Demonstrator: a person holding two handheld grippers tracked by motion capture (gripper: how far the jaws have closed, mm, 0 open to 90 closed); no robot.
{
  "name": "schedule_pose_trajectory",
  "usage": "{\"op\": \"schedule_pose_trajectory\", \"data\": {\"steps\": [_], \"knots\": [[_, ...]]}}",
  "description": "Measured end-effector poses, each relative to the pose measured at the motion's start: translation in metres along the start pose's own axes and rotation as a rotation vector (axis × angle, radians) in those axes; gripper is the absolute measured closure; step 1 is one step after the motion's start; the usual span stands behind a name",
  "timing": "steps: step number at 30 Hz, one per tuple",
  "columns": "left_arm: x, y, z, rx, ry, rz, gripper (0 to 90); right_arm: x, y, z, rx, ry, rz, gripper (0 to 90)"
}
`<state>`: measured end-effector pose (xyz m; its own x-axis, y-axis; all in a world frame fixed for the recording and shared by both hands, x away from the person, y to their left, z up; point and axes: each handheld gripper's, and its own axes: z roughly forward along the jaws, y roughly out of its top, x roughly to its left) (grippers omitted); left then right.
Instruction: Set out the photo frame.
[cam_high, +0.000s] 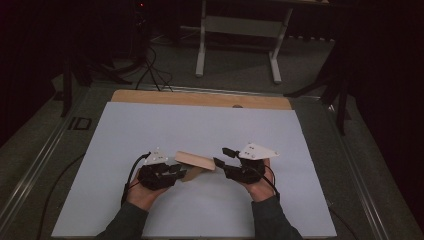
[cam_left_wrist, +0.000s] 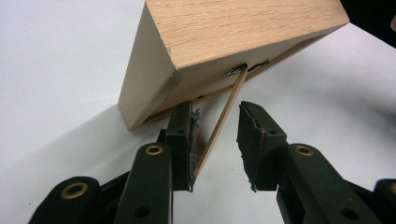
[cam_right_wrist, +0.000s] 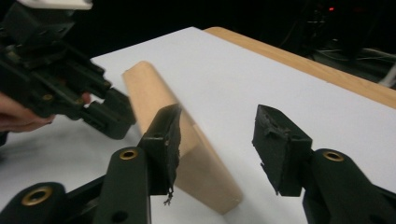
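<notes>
Jaws of my left gripper (cam_left_wrist: 215, 140) stand parted around the thin prop leg (cam_left_wrist: 223, 116) behind the wooden picture frame (cam_high: 196, 161), mid-frame on the white table (cam_high: 150, 130); my right gripper (cam_right_wrist: 217, 149), unclenched, straddles its end. I'd pinch the leg gently.

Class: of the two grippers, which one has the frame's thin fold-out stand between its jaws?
The left gripper: the stand of the wooden frame runs between its jaws.

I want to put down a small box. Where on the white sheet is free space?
The white sheet is bare from the wooden frame back to the table's wooden edge, and toward both side edges. It is crowded around both grippers.
</notes>
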<state>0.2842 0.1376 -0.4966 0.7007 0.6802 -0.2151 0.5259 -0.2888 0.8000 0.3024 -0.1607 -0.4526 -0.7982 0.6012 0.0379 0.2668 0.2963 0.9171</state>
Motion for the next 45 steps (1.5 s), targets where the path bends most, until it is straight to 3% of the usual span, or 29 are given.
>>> {"op": "schedule_pose_trajectory", "data": {"steps": [8, 15, 20, 28, 45], "knots": [[-0.001, 0.001, -0.002, -0.015, 0.002, 0.003, 68.8, -0.013, -0.006, 0.005, -0.013, -0.041, 0.055, 60.7], [-0.003, 0.003, -0.001, -0.007, 0.008, 0.022, 74.6, -0.016, -0.012, 0.016, 0.018, -0.073, 0.06, 78.2], [-0.004, 0.004, 0.0, -0.005, 0.01, 0.029, 78.9, -0.017, -0.017, 0.025, 0.047, -0.054, 0.069, 88.6], [-0.006, 0.008, 0.006, 0.015, 0.04, 0.055, 88.4, -0.02, -0.023, 0.039, 0.082, -0.022, 0.092, 89.6], [-0.007, 0.012, 0.015, 0.028, 0.052, 0.046, 89.1, -0.019, -0.026, 0.044, 0.083, 0.016, 0.108, 89.6]]}}
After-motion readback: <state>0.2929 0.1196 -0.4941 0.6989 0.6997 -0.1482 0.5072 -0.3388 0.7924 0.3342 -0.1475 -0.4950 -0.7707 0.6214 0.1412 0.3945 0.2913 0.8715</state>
